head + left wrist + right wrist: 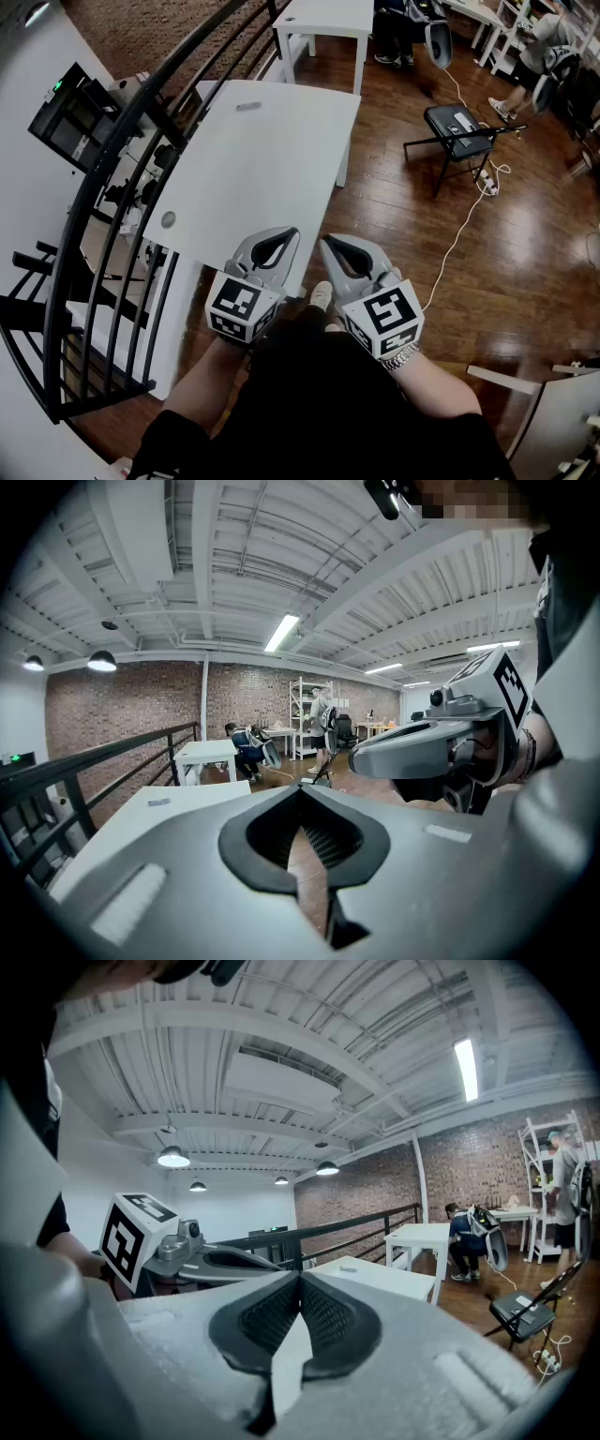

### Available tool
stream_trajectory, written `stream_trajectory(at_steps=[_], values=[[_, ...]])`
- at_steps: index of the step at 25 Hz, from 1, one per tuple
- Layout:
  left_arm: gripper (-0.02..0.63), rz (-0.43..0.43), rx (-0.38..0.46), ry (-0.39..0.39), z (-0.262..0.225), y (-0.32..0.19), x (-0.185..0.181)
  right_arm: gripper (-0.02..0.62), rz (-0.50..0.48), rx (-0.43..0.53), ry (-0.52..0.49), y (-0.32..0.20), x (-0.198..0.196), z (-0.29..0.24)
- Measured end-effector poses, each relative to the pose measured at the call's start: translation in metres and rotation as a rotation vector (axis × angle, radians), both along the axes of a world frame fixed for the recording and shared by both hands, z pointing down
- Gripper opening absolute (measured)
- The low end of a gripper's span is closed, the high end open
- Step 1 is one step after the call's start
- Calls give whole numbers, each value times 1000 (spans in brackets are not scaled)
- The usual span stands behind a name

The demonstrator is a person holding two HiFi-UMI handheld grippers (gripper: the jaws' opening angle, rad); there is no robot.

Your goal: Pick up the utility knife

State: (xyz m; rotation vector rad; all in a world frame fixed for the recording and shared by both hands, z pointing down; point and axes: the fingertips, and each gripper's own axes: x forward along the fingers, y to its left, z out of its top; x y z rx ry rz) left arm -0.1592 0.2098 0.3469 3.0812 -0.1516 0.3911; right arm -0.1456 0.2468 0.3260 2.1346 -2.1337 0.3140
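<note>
1. Utility knife point(248, 106): a small grey shape lying flat near the far end of the white table point(272, 169), well apart from both grippers.
2. Left gripper point(292, 234): jaws together, nothing between them.
3. Right gripper point(326, 242): jaws together, nothing between them; it is just beside the left, off the table's near corner.
4. Round grey disc point(168, 219) is on the table's near left corner.
5. Black railing point(103, 187) runs along the left; a black folding chair point(457, 127) stands on the wood floor point(525, 253).

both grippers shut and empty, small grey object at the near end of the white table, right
No: the head view shows the small grey object at the far end of the white table. The left gripper and right gripper are shut and empty.
</note>
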Motion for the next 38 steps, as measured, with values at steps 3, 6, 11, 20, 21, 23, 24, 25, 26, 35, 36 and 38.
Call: stream_trajectory(at_steps=[3,6,11,20,21,23,24,25,26,35,36,38], values=[[17,-8,1,15,4,-11,19,-8,-9,-4,8,-9,16,5],[17,-21,-4,24,9,-25,34,-8,-23,-11,8,-22,31,10],[17,-92,-45,38,17,-67,49,-8,-83,-30,20,-64,51,13],[17,-215,-69,38,25,-149,72,-9,-191,-79,22,-151,82,16],[17,-229,-71,39,24,-154,74,-8,-204,-82,24,-157,85,15],[17,-253,-74,39,25,-162,79,-8,-225,-84,30,-165,93,14],[17,-262,-73,35,26,-166,83,-8,-232,-83,29,-169,98,15],[17,-272,-72,30,28,-169,88,-8,-239,-82,23,-172,104,17],[17,-285,-72,25,29,-171,92,-8,-249,-82,15,-175,110,19],[17,-472,-52,9,19,-170,139,-8,-453,-63,-7,-184,159,18],[17,-486,-51,9,17,-167,147,-8,-474,-59,-5,-182,165,16],[17,-515,-47,16,12,-162,160,-8,-509,-52,-5,-178,178,13]])
